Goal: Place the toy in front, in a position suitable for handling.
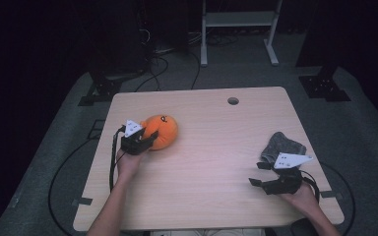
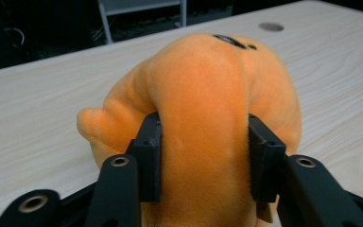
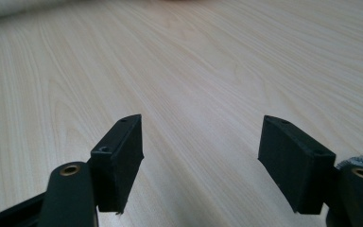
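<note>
From the high view, the orange plush toy [image 1: 161, 131] lies on the worktop [image 1: 211, 196] toward its 9 o'clock side, well apart from the grey cloth [image 1: 280, 145] near the 3 o'clock edge. The left gripper [image 1: 145, 140] sits at the toy's 8 o'clock end; the right gripper [image 1: 258, 173] rests just beside the cloth, at its 6 o'clock. The toy's long axis seems to run roughly from 8 to 2 o'clock, the stitched face turned up toward 12.

In the left gripper view, the left gripper [image 2: 203, 156] is clamped on the plush toy [image 2: 203, 94], its pads sunk into the soft fabric. The grasp step looks done; the next move probably calls for a steady lift without the plush slipping.

In the right gripper view, the right gripper [image 3: 201, 156] stands wide open over bare worktop [image 3: 194, 56], holding nothing.
</note>
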A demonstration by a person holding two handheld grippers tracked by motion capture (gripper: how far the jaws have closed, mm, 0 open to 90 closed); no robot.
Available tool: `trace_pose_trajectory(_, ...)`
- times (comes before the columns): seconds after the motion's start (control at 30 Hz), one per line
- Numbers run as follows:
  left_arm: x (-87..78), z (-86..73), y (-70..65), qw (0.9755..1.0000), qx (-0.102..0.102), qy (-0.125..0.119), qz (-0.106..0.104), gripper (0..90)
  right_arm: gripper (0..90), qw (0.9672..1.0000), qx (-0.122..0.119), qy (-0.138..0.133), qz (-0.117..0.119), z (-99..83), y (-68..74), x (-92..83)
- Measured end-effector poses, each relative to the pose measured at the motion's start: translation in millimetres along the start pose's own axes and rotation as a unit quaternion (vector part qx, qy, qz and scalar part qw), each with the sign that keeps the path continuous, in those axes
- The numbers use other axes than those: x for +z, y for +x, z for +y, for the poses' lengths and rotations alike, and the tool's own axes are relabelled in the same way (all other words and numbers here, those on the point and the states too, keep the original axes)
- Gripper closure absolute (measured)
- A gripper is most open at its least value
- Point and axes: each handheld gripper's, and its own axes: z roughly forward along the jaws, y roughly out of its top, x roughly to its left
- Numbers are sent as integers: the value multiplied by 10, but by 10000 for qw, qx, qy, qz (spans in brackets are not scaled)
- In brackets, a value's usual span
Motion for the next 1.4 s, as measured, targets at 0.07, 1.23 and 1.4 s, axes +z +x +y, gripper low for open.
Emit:
trace_pose_trajectory(0.07, -39, 29, -23, 9999, 3, -96, -65, 581, 301, 10000, 12, -35, -4, 0, -6, -6)
trace_pose_trajectory(1.23, -137, 133, -1185, 9764, 789, -307, -1985, 577, 302, 9998, 140, -137, -53, -12, -60, -43)
trace_pose_trajectory(1.4, -146, 106, -1251, 9727, 803, -262, -2161, 575, 302, 9998, 161, -137, -57, -15, -74, -48)
